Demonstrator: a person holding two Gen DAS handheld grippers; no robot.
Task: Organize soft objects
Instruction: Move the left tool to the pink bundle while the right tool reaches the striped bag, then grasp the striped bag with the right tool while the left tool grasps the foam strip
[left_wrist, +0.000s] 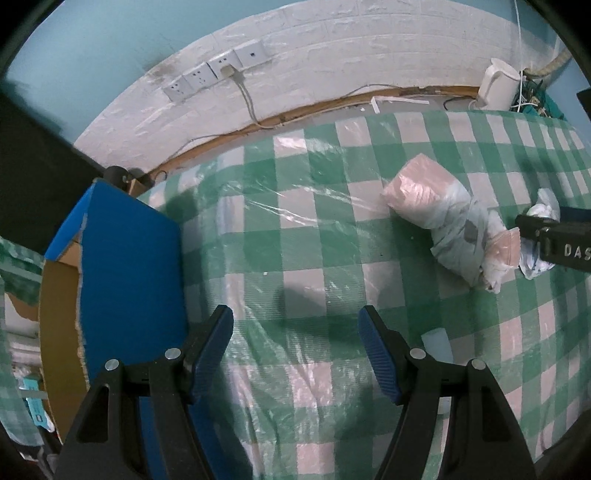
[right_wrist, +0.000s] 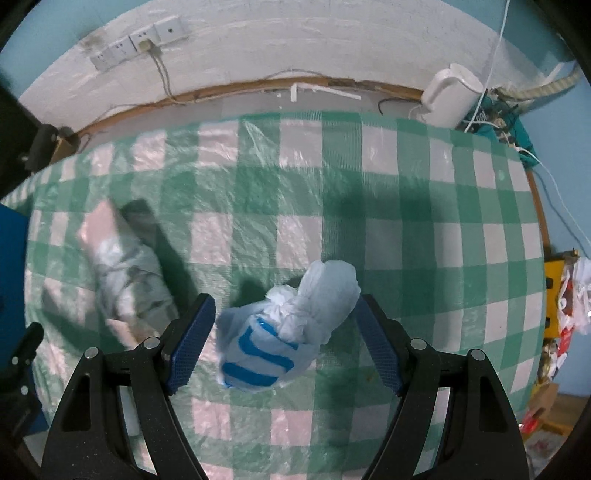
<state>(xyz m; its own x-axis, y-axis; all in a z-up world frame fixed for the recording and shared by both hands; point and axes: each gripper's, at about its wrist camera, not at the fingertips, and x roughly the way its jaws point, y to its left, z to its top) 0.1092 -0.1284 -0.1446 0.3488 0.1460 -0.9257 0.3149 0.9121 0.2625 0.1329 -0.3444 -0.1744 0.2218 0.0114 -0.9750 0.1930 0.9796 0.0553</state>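
Two soft bundles lie on the surface (right_wrist: 406, 206), which is covered in a green-and-white checked cloth under clear plastic film.

Right gripper (right_wrist: 284, 345): jaws spread wide, gripping nothing. The white bundle with blue stripes (right_wrist: 284, 328) sits on the cloth between the two fingers; gaps show on both sides, so no contact that I can see. Its knotted end points away from the camera.

Left gripper (left_wrist: 295, 350): jaws also wide apart and empty, hovering over bare cloth. Just left of it stands a blue cardboard box (left_wrist: 125, 266), open side up, at the edge of the surface.

The pink and grey wrapped bundle (left_wrist: 447, 218) lies on the cloth well to the right of the left gripper. In the left wrist view the right gripper's black body is just beside this bundle's near end; touching or not, I cannot tell. In the right wrist view the same bundle appears blurred, to the left of the left finger.

Back edge: white kettle (right_wrist: 447, 96) near the corner, a row of wall sockets (left_wrist: 218, 70) with one plug in.
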